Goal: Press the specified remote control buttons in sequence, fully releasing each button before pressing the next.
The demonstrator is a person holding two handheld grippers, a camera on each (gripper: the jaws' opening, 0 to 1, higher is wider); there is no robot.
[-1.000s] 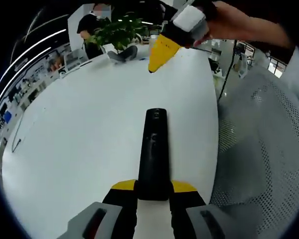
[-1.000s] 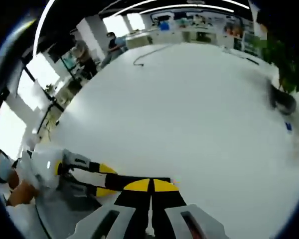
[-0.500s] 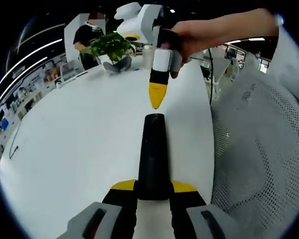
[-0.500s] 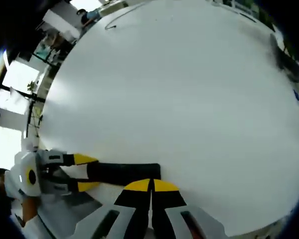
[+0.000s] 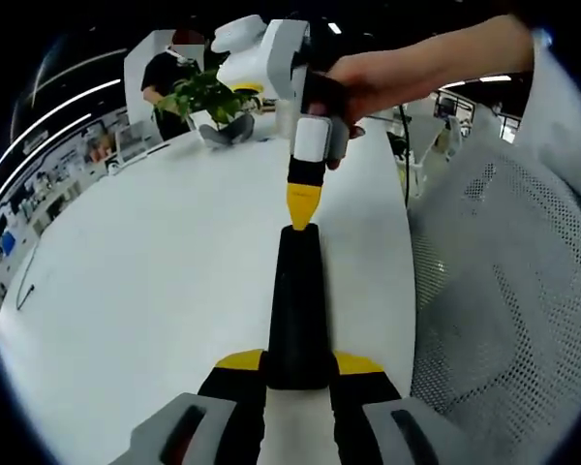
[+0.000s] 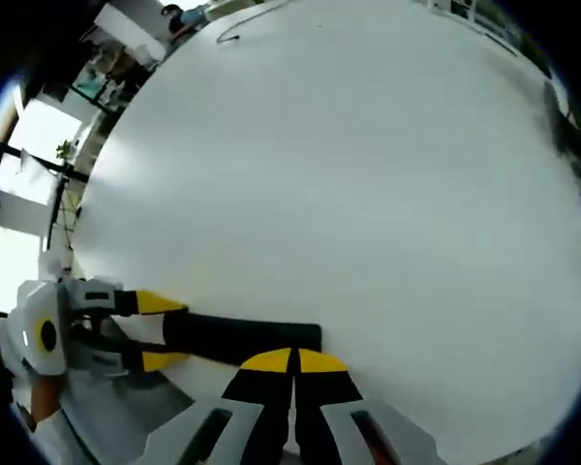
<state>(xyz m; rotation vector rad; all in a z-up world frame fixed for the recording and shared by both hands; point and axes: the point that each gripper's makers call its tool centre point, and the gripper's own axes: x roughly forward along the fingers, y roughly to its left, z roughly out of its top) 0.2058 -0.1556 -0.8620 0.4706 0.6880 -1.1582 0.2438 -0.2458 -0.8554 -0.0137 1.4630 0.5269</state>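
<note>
One black remote [image 5: 296,305] lies lengthwise over the white table [image 5: 145,281], its near end clamped between the yellow-tipped jaws of my left hand-held gripper [image 5: 297,373]. In the right gripper view the same remote [image 6: 240,338] runs sideways, with my left hand-held gripper [image 6: 136,332] gripping it from the left, one yellow jaw on each long edge.

My right hand-held gripper [image 5: 301,205] comes down from above in the left gripper view, its two jaws pressed together into a single yellow point that touches the far end of the remote. In its own view those jaws [image 6: 293,362] meet flat against each other with no gap and nothing between them, their tips right over the remote's end.

My right hand [image 5: 387,77] wraps the white handle, forearm reaching in from the upper right, so the tool points steeply down at the table.

Further out: one potted plant [image 5: 211,95] at the table's far edge, a grey object beside it, one thin cable [image 6: 234,34] near the far rim, and one white mesh chair [image 5: 494,291] to the right. A person [image 5: 169,68] in dark clothes stands behind the plant.
</note>
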